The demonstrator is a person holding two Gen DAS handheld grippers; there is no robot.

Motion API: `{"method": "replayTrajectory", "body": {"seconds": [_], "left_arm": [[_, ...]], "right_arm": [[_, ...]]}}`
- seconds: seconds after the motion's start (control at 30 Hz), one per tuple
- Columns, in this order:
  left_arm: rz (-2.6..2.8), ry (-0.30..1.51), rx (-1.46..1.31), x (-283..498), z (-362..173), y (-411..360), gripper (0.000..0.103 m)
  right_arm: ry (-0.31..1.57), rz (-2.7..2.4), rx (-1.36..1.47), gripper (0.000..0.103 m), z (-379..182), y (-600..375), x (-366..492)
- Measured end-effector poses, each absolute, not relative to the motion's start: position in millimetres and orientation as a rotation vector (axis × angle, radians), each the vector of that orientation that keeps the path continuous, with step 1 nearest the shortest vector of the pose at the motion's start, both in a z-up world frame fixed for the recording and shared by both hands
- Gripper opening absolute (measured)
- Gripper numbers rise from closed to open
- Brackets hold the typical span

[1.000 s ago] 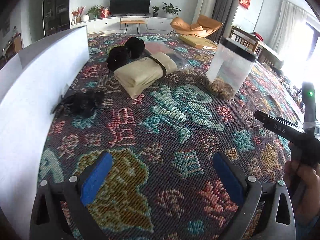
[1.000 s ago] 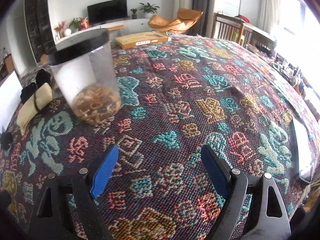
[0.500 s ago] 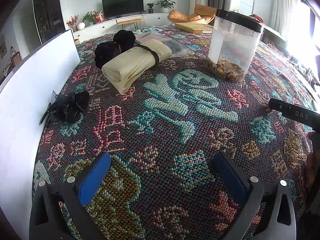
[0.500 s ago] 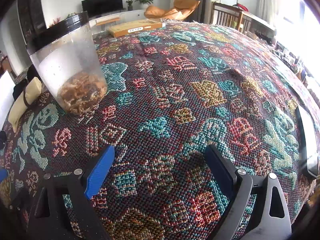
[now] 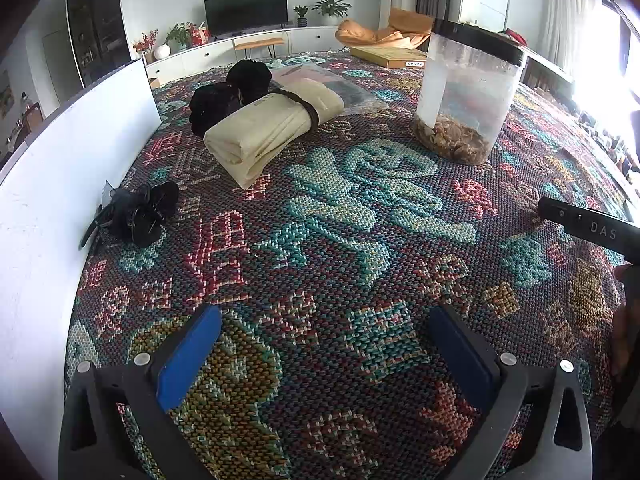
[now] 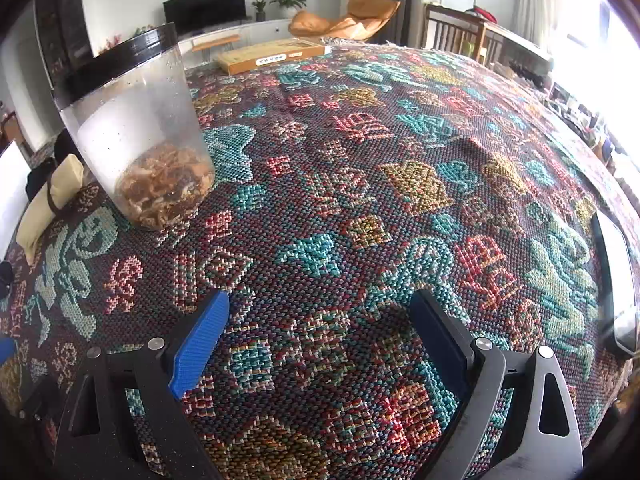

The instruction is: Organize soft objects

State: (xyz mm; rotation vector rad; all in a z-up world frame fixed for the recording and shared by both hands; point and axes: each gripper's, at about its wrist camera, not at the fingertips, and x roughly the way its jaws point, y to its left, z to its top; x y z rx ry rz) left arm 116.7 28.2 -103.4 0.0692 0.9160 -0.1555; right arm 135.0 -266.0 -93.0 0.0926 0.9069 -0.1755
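Both tools empty, jaws wide: left gripper (image 5: 320, 354), right gripper (image 6: 316, 336). Beige cloth roll (image 5: 272, 128) best approached w/ jaws across its strap.

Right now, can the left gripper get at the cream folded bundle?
Probably yes: left gripper is open, only bare patterned cloth lies between it and the cream folded bundle, though it sits well ahead.

In the right wrist view the cream bundle (image 6: 52, 204) at left is partly hidden behind the jar (image 6: 136, 132); a dark, perhaps glassy, flat object (image 6: 616, 280) is cropped at the right edge.
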Motion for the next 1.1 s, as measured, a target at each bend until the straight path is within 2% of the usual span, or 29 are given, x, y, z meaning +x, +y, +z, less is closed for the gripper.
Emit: {"method": "replayTrajectory", "body": {"seconds": [1.1], "left_arm": [[-0.132, 0.911, 0.067, 115.1, -103.6, 26.9, 0.103]], "right_arm": [[0.907, -0.176, 0.093, 0.094, -93.0, -265.7, 135.1]]}}
